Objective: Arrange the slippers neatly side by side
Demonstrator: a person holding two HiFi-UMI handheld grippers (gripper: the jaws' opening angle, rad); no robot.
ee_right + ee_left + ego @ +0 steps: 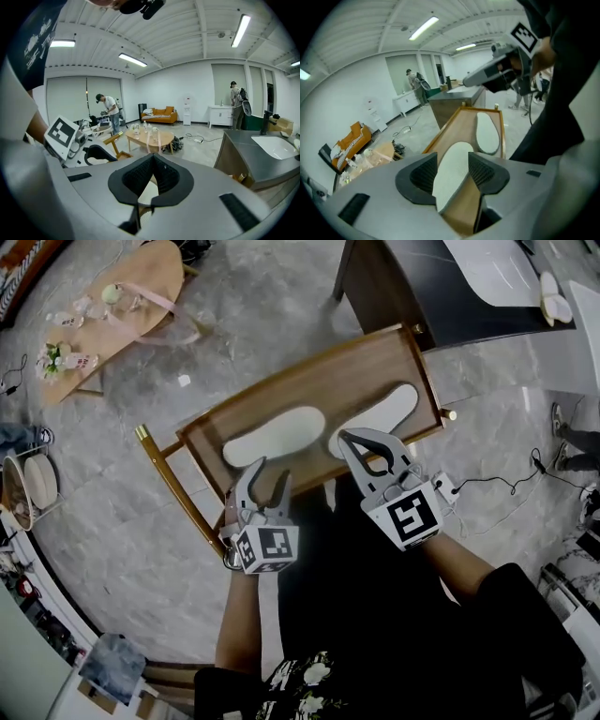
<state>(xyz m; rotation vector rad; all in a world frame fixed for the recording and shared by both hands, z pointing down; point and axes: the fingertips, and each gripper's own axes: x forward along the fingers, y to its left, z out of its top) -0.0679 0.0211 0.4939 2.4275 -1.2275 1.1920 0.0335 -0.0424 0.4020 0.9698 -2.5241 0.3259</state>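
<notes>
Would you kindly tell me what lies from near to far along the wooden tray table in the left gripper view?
First the near slipper → far slipper → tray table's far rim → dark counter.

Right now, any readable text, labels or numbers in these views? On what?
Nothing reads clearly.
Marker cubes: black-and-white square patterns, no words.
White lettering on the orange case: too blurred to read.
White print on the dark sleeve: too blurred to read.
</notes>
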